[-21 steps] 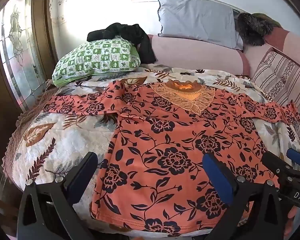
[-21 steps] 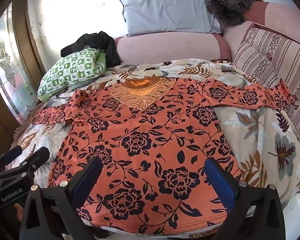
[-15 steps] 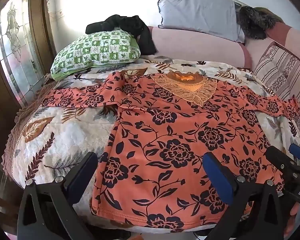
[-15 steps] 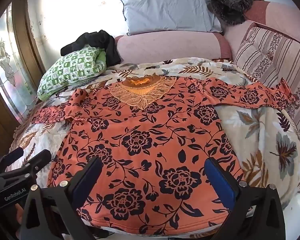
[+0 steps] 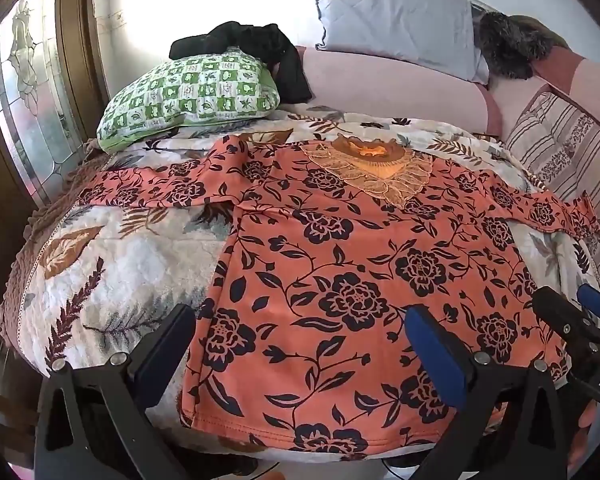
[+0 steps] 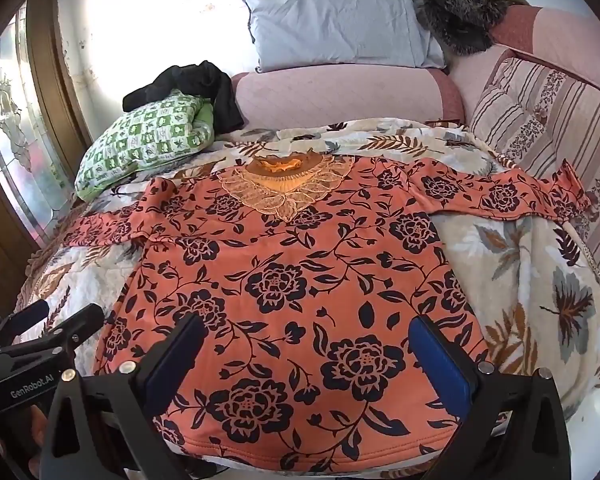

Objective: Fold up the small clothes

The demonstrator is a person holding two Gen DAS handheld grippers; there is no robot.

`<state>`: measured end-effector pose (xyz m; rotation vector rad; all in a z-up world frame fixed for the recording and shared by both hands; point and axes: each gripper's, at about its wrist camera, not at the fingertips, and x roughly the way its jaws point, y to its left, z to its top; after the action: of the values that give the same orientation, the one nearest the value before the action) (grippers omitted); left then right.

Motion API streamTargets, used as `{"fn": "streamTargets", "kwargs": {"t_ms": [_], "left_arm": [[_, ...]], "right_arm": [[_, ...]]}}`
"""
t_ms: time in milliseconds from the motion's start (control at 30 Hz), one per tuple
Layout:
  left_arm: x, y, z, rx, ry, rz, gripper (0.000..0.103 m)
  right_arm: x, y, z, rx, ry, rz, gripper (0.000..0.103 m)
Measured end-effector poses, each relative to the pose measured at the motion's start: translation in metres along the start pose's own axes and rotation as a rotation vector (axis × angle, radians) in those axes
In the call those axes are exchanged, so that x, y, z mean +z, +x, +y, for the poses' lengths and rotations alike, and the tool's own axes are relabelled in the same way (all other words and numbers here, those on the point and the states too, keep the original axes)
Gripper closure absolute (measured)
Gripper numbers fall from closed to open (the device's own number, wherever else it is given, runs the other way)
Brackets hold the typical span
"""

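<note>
A bed [image 5: 112, 264] with a leaf-print cover carries an orange top [image 5: 340, 280] with black flowers, spread flat, hem toward both grippers, lace collar away, sleeves out sideways. Left gripper [image 5: 300, 344] and right gripper [image 6: 308, 356] hover wide apart, empty, at the hem.

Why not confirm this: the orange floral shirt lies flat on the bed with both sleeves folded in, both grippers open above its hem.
Wrong on the sleeves. In both wrist views the shirt has both sleeves spread outward. The rest holds: left gripper and right gripper open.
</note>
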<state>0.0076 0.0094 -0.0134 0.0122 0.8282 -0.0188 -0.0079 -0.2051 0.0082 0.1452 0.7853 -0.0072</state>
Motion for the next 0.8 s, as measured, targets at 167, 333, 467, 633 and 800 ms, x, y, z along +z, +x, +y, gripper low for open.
{"fn": "streamTargets", "kwargs": {"t_ms": [167,333,467,633,800], "left_arm": [[-0.0007,-0.0021,-0.0009,-0.010,0.002,-0.001,0.000],[-0.0007,-0.0027,0.0008,-0.009,-0.002,0.000,0.000],[-0.0016,-0.0029,0.0020,-0.010,-0.002,-0.001,0.000],[-0.0024,-0.0026,0.0026,-0.011,-0.003,0.000,0.000],[-0.0048,-0.0028,0.0040,-0.012,-0.006,0.001,0.000]], "right_arm": [[0.0001,-0.0029,0.0011,-0.001,-0.004,-0.005,0.000],[0.0005,-0.0041,0.0021,0.001,-0.005,-0.006,0.000],[0.0011,-0.0047,0.0019,0.003,-0.004,-0.006,0.000],[0.0008,-0.0048,0.0023,0.002,-0.004,-0.008,0.000],[0.0009,-0.0047,0.0014,0.005,-0.001,-0.007,0.000]]}}
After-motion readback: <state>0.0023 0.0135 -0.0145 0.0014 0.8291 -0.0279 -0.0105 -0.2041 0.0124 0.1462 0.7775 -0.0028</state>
